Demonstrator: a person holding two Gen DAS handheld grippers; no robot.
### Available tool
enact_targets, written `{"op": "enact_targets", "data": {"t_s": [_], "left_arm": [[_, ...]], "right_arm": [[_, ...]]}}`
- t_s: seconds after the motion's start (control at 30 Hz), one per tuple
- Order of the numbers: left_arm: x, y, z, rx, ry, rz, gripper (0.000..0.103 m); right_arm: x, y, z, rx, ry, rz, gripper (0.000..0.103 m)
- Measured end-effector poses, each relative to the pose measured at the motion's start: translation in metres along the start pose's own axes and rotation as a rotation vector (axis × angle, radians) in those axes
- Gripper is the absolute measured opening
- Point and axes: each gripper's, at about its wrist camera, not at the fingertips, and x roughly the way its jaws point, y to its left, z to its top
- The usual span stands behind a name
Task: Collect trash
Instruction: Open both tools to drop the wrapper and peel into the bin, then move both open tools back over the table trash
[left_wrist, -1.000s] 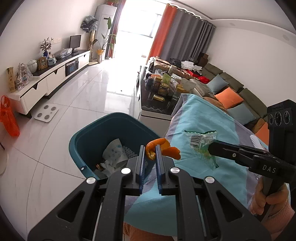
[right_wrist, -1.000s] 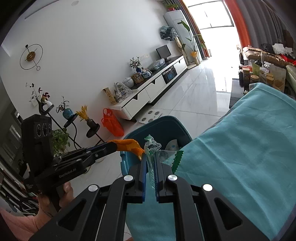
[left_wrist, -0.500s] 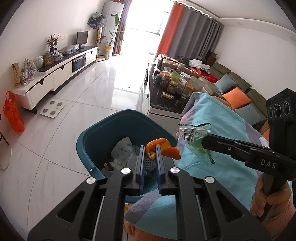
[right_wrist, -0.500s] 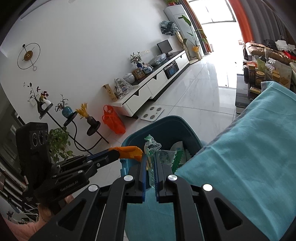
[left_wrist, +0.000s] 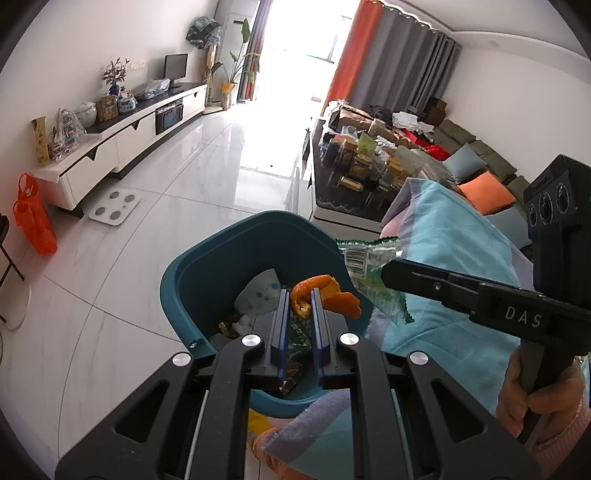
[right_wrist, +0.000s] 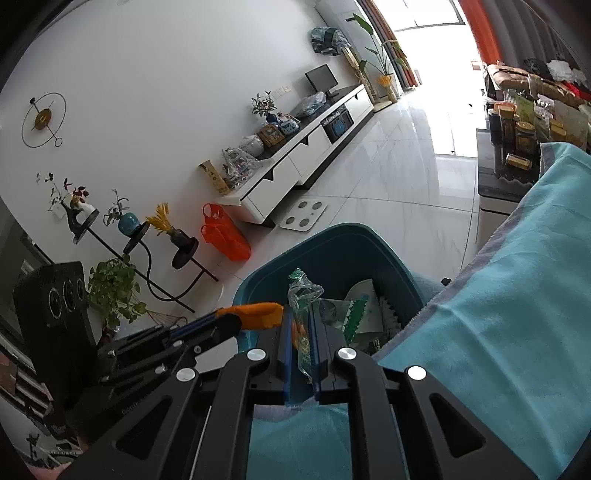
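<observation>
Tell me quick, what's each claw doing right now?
Left claw: closed on the orange peel.
Right claw: closed on the clear plastic wrapper.

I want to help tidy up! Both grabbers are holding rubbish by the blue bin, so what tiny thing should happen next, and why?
Probably open the left hand-held gripper and let the orange peel drop, since it already hangs over the teal bin, above trash inside. The right hand-held gripper pinches the clear wrapper above the bin too, so it could release next.
</observation>
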Motion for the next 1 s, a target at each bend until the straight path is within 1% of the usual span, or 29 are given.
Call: {"op": "enact_targets", "data": {"t_s": [0.13, 0.3, 0.33, 0.43, 0.57, 0.63, 0.7, 0.8, 0.93, 1.0], "left_arm": [[0.012, 0.002, -0.001, -0.009, 0.015, 0.013, 0.011], [0.024, 0.002, -0.002, -0.017, 0.03, 0.02, 0.012], [0.026, 0.002, -0.002, -0.017, 0.03, 0.019, 0.014], [0.029, 0.002, -0.002, -0.015, 0.026, 0.017, 0.014], [0.032, 0.001, -0.001, -0.02, 0.023, 0.007, 0.014], [0.028, -0.001, -0.001, -0.015, 0.009, -0.001, 0.02], [0.022, -0.004, -0.001, -0.008, -0.004, -0.007, 0.023], [0.009, -0.011, 0.0, 0.009, -0.033, -0.03, 0.03], [-0.008, -0.034, -0.004, 0.062, -0.073, -0.079, 0.037], [-0.014, -0.052, -0.008, 0.099, -0.082, -0.118, 0.039]], "right_arm": [[0.01, 0.001, 0.003, 0.008, 0.011, -0.007, 0.009], [0.015, -0.002, 0.004, 0.03, 0.013, -0.018, 0.018], [0.015, -0.003, 0.005, 0.032, 0.014, -0.019, 0.02], [0.014, -0.006, 0.004, 0.039, 0.011, -0.024, 0.022], [0.007, -0.008, 0.002, 0.043, 0.002, -0.02, 0.022], [0.0, -0.009, 0.0, 0.039, -0.005, -0.016, 0.023], [-0.007, -0.009, -0.002, 0.034, -0.012, -0.015, 0.023], [-0.028, -0.008, -0.009, 0.013, -0.033, -0.015, 0.026], [-0.062, -0.01, -0.021, -0.021, -0.079, -0.039, 0.03], [-0.077, -0.013, -0.028, -0.024, -0.097, -0.052, 0.031]]}}
